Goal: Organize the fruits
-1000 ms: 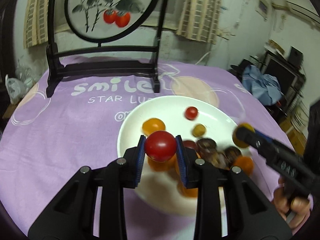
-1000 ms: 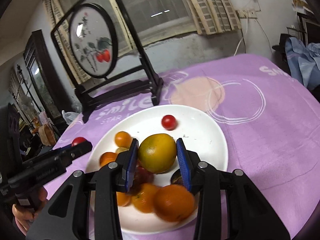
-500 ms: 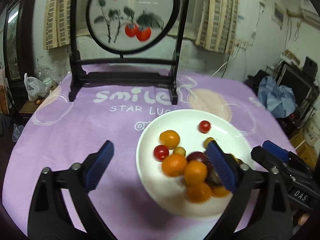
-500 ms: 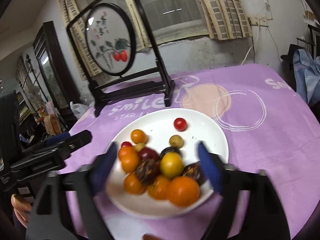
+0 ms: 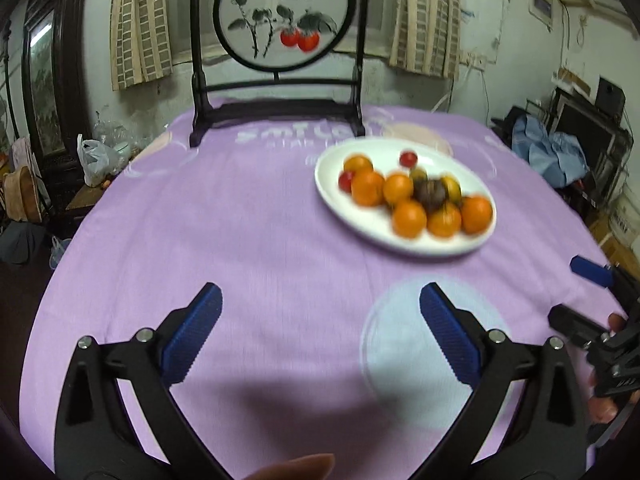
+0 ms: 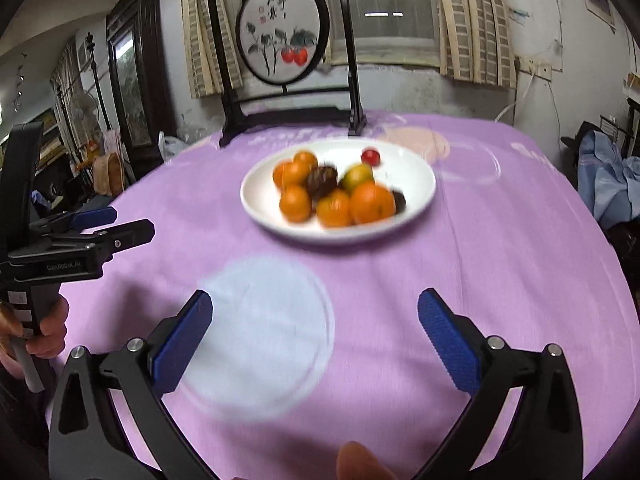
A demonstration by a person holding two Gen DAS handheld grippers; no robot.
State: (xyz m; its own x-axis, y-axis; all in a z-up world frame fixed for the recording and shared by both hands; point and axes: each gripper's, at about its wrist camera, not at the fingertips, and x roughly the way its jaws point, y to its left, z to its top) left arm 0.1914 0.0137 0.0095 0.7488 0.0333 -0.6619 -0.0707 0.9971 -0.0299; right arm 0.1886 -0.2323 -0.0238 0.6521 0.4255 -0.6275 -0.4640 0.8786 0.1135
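White plate [image 5: 404, 240]: all fruit [image 5: 408, 196] now aboard. Left gripper [image 5: 320, 332], right gripper [image 6: 316, 332]: red tomato, yellow-green fruit released; jaws wide apart, empty, withdrawn. Task apparently complete.

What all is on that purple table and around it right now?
plate: one, white, on the tablecloth, far side
oranges: several, orange, heaped on the plate
cherry tomato: one, red, alone at the plate's back edge
dark fruit: at least one, dark brown, in the heap
yellow-green fruit: one, behind the biggest orange
tablecloth: one, purple with pale circles, covers the table
painted screen: one, round panel in a black stand, at the table's far edge
blue cloth: one, heaped at the right of the room
left gripper: black, blue jaws wide apart, holding nothing
right gripper: same, jaws wide apart, holding nothing
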